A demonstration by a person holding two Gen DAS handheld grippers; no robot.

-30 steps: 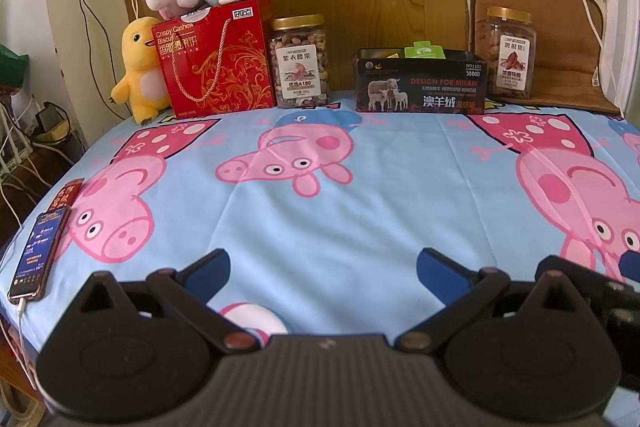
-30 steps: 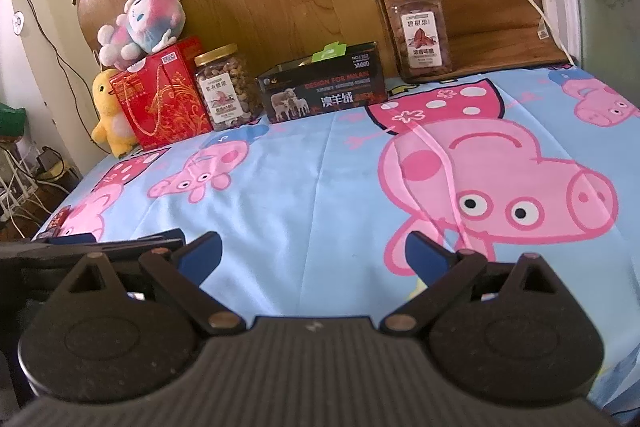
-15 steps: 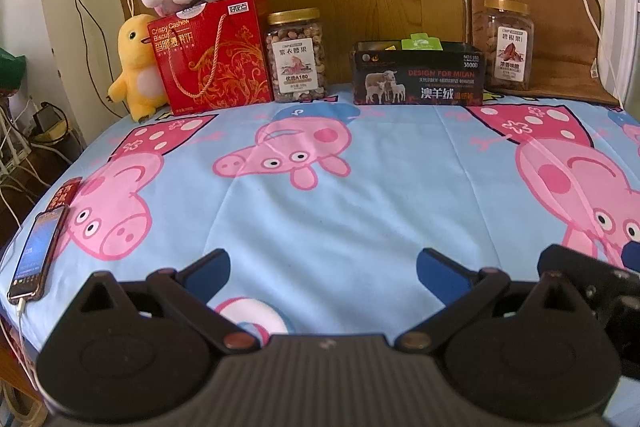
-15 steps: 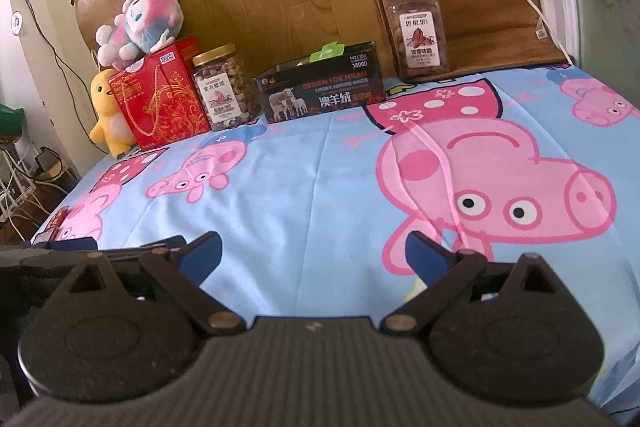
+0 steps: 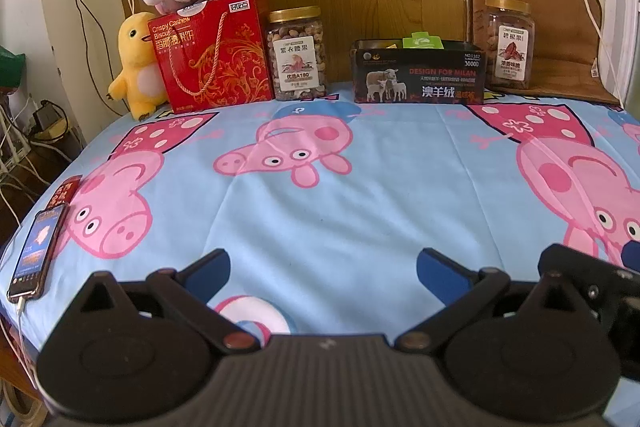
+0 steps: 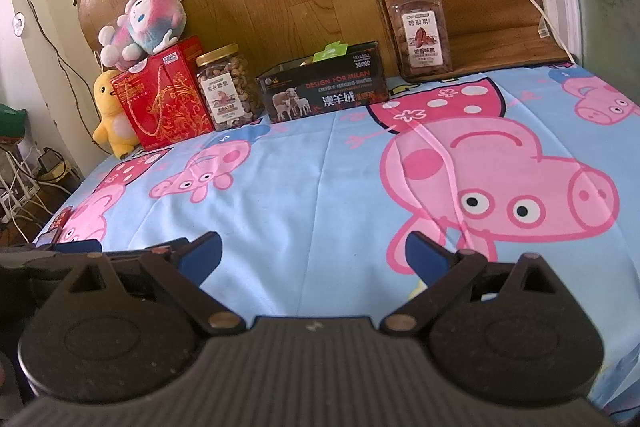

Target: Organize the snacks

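Compared with a second ago, both views sit slightly nearer the gold-lidded clear nut jar (image 5: 296, 55); left gripper (image 5: 323, 263) and right gripper (image 6: 313, 251) remain spread and empty, so organizing has barely begun.

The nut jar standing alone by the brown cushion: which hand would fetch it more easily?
Probably the right gripper: that nut jar sits at the far right, on its side. Both grippers are open and empty.
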